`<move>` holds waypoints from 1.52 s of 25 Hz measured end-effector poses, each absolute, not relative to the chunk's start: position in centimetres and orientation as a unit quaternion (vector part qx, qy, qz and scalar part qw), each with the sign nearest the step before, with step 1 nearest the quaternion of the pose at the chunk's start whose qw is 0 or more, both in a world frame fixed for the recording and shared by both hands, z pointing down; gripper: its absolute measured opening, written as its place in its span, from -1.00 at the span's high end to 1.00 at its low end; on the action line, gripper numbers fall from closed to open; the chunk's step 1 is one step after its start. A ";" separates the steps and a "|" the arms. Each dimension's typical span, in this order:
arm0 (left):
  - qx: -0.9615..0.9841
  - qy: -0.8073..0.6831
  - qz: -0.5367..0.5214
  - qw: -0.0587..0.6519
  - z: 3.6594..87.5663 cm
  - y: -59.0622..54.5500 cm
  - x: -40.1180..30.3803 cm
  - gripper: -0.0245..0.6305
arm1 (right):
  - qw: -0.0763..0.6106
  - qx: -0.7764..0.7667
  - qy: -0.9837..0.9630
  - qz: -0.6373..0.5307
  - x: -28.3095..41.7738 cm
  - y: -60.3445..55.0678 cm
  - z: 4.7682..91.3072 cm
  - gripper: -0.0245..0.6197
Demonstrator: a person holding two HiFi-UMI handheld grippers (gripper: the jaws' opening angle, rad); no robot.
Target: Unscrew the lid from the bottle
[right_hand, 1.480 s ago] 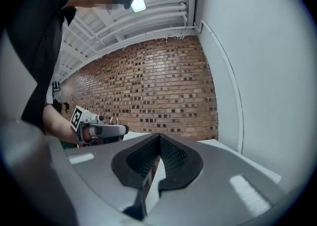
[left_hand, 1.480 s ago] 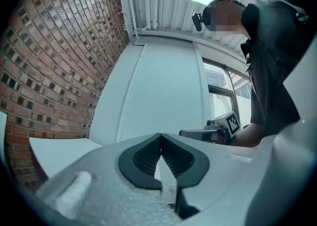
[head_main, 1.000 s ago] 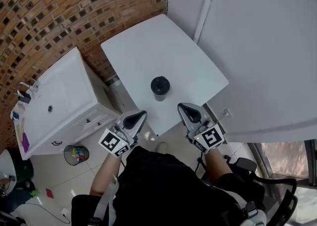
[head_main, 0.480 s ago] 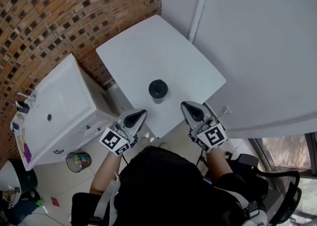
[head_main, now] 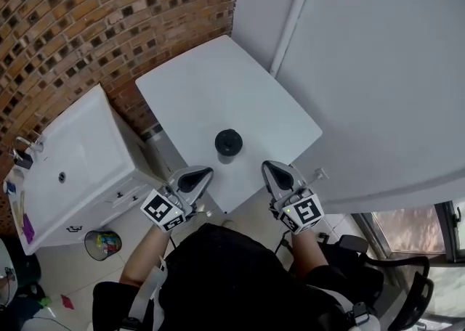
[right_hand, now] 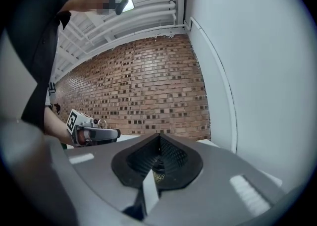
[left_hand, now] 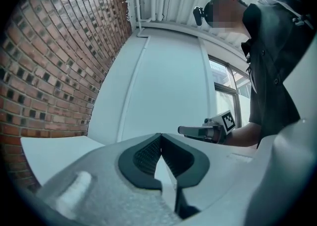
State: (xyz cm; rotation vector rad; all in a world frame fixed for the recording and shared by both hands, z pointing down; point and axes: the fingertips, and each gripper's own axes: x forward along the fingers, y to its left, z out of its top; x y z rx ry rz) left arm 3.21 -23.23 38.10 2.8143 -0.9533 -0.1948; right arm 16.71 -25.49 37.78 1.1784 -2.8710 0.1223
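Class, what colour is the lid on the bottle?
Black; the lid shows best in the head view.

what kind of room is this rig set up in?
Likely a utility or washroom corner indoors: a brick wall, a white sink cabinet with a faucet, a waste bin on the tiled floor. The bottle stands on a small white table beside them.

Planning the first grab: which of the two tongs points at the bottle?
The right tongs: its own view shows the bottle straight ahead beyond its shut jaws, while the left tongs see no bottle.
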 end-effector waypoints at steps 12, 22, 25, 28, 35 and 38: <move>0.960 -0.270 0.002 0.079 42.3 -23.9 3.0 0.82 | 0.031 0.385 -0.920 0.065 15.7 -26.9 39.6 0.91; 0.933 -0.346 0.062 0.081 49.6 -27.9 2.5 -0.22 | 0.052 0.394 -0.913 0.097 15.6 -27.7 43.9 0.91; 0.934 -0.336 0.063 0.107 52.5 -29.4 3.3 -0.34 | 0.053 0.399 -0.908 0.114 15.4 -27.6 45.7 0.91; 0.937 -0.317 0.095 0.112 55.6 -30.4 4.3 -0.34 | 0.058 0.400 -0.905 0.131 15.5 -27.3 47.4 0.91; 0.939 -0.306 0.114 0.108 60.2 -32.5 5.4 -0.33 | 0.062 0.412 -0.899 0.137 15.7 -27.6 49.9 0.90; 0.941 -0.296 0.126 0.105 61.6 -33.2 5.9 -0.33 | 0.049 0.412 -0.898 0.146 15.6 -27.9 50.5 0.78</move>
